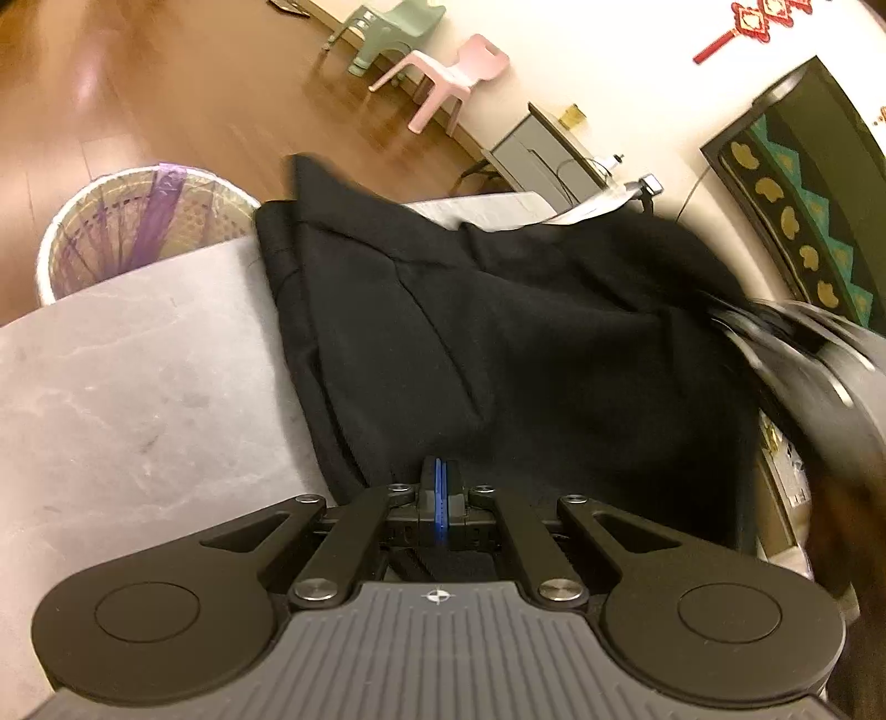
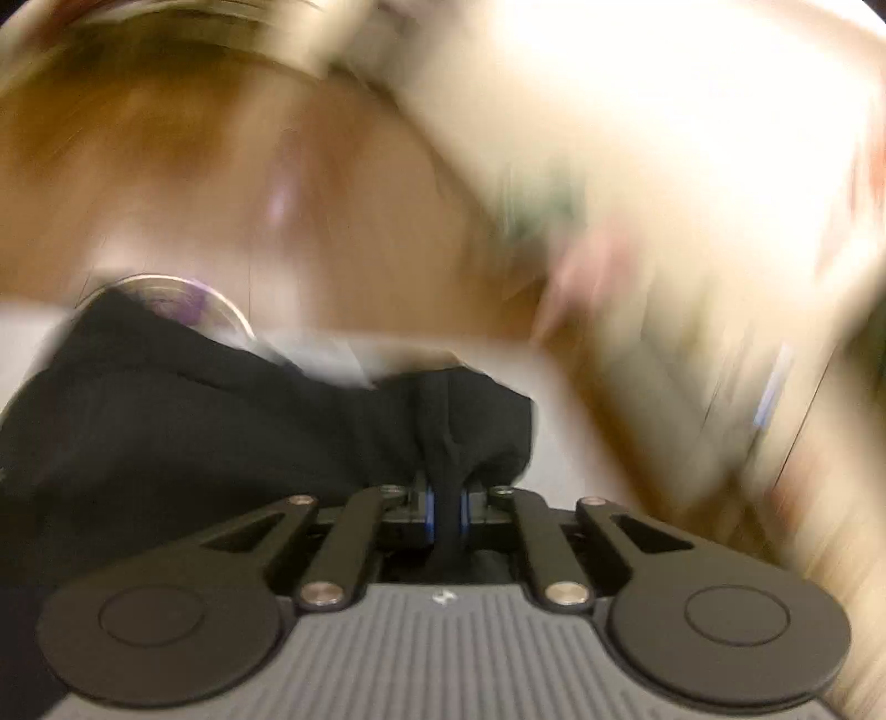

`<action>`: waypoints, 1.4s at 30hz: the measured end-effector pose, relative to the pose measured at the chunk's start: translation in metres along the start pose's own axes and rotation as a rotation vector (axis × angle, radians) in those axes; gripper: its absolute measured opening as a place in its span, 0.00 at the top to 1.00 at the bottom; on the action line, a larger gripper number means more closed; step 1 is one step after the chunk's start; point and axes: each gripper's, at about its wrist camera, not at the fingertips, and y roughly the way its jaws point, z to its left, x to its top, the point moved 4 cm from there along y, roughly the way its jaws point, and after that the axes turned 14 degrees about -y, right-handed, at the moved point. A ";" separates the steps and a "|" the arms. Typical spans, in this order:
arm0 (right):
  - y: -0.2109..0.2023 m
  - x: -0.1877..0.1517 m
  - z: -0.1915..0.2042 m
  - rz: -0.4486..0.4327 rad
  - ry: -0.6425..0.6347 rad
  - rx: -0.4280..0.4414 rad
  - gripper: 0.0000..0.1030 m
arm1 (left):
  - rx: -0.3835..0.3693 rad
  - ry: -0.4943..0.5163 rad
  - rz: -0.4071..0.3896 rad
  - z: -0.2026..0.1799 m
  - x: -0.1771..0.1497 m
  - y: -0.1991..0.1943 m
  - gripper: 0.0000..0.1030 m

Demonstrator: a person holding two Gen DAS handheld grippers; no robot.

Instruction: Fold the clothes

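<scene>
A black garment (image 1: 498, 332) lies spread over the grey marbled table (image 1: 127, 387), reaching its far edge. My left gripper (image 1: 440, 476) rests at the garment's near hem with its blue pads pressed together, and no cloth shows between them. In the right wrist view, which is heavily blurred, my right gripper (image 2: 447, 498) is shut on a bunched fold of the black garment (image 2: 221, 432). The fold rises between the pads and spreads out to the left. A dark blurred tool body (image 1: 819, 376) crosses the right edge of the left wrist view.
A woven bin with a purple liner (image 1: 138, 227) stands on the wooden floor (image 1: 166, 83) past the table's left corner. A pink chair (image 1: 454, 77) and a green chair (image 1: 396, 27) stand by the far wall. A grey cabinet (image 1: 531, 149) is behind the table.
</scene>
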 end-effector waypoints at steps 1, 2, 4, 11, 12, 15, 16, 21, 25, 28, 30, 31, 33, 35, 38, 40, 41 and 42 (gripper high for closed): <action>-0.013 -0.003 0.022 -0.002 -0.062 0.011 0.91 | 0.001 -0.004 -0.005 0.001 0.001 0.000 0.99; -0.026 -0.006 0.045 -0.003 -0.124 0.022 0.90 | 0.004 -0.010 -0.007 0.001 0.001 0.000 0.99; -0.051 -0.011 0.089 -0.007 -0.248 0.044 0.83 | 0.011 -0.017 -0.011 0.001 0.000 0.000 1.00; -0.078 -0.019 0.060 0.011 -0.009 0.278 0.55 | -0.001 -0.080 0.005 0.007 0.003 0.000 1.00; -0.083 -0.015 0.047 -0.009 0.054 0.312 0.55 | -0.001 -0.084 0.005 0.007 0.003 0.000 1.00; -0.083 -0.007 0.006 -0.073 0.257 0.374 0.54 | 0.002 -0.087 0.002 0.007 0.003 0.001 1.00; -0.078 -0.005 -0.004 -0.079 0.306 0.380 0.54 | 0.001 -0.088 0.003 0.007 0.004 0.001 1.00; -0.019 -0.003 0.011 0.055 0.218 0.498 0.57 | -0.007 -0.091 0.006 0.007 0.001 0.001 1.00; 0.013 -0.006 -0.005 0.095 0.275 0.638 0.55 | -0.018 -0.105 0.018 0.009 0.001 0.001 1.00; 0.005 -0.004 -0.010 0.058 0.293 0.672 0.40 | -0.023 -0.113 0.024 0.010 0.002 0.003 1.00; -0.002 -0.004 0.001 0.050 0.255 0.698 0.40 | -0.026 -0.117 0.027 0.010 0.003 0.004 1.00; -0.003 -0.006 0.007 0.060 0.238 0.698 0.40 | -0.027 -0.118 0.028 0.010 0.003 0.004 1.00; -0.001 -0.012 0.013 0.082 0.216 0.664 0.43 | -0.030 -0.121 0.031 0.011 0.004 0.004 1.00; -0.007 -0.016 0.012 0.095 0.232 0.647 0.57 | -0.034 -0.124 0.033 0.012 0.004 0.005 1.00; -0.005 -0.018 0.000 0.076 0.275 0.641 0.49 | -0.034 -0.127 0.034 0.013 0.004 0.005 1.00; -0.009 -0.015 -0.004 0.035 0.283 0.660 0.39 | -0.032 -0.128 0.032 0.012 0.004 0.005 1.00; -0.017 -0.013 -0.002 0.016 0.265 0.672 0.39 | -0.031 -0.127 0.031 0.012 0.004 0.005 1.00; -0.022 -0.012 0.003 0.010 0.239 0.683 0.39 | -0.029 -0.127 0.030 0.011 0.003 0.005 1.00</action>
